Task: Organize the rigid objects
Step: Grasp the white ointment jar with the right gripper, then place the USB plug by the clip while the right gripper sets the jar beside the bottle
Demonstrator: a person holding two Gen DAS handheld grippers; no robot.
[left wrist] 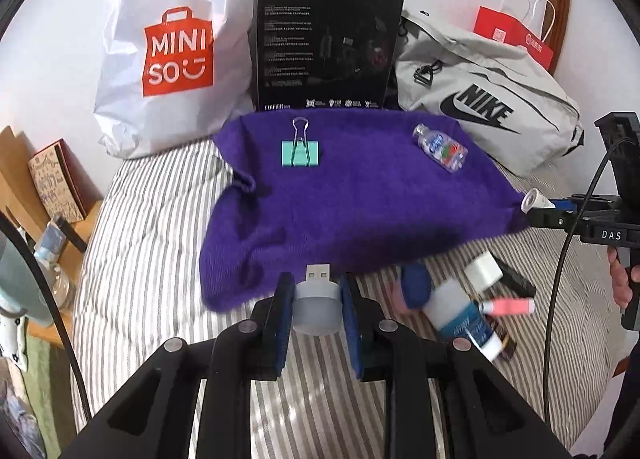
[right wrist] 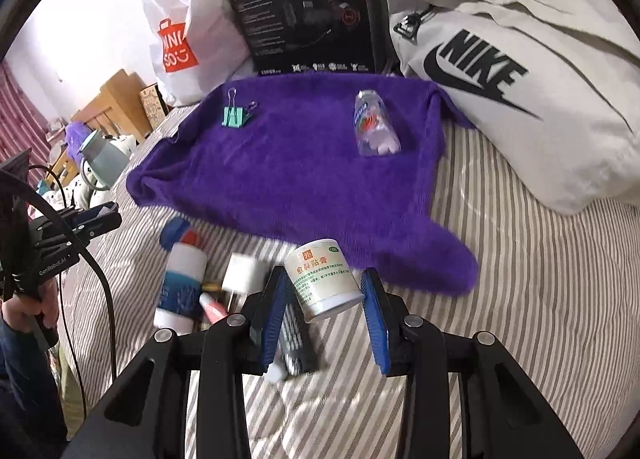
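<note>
A purple cloth (left wrist: 352, 203) lies on the striped bed; it also shows in the right wrist view (right wrist: 288, 163). On it lie a teal binder clip (left wrist: 300, 151) (right wrist: 236, 115) and a small clear bottle (left wrist: 440, 147) (right wrist: 374, 125). My left gripper (left wrist: 314, 311) is shut on a white USB plug light (left wrist: 316, 303) just above the cloth's near edge. My right gripper (right wrist: 324, 291) is shut on a white cylindrical tape roll (right wrist: 324, 279) above the cloth's near corner; it also appears in the left wrist view (left wrist: 552, 211).
A pile on the bed holds a glue bottle with blue cap (right wrist: 180, 279) (left wrist: 452, 311), a white charger (right wrist: 242, 275), a pink item (left wrist: 512, 305) and a black remote (right wrist: 296, 335). A Miniso bag (left wrist: 176, 47), a black box (left wrist: 328, 39) and a Nike bag (left wrist: 488, 99) stand behind.
</note>
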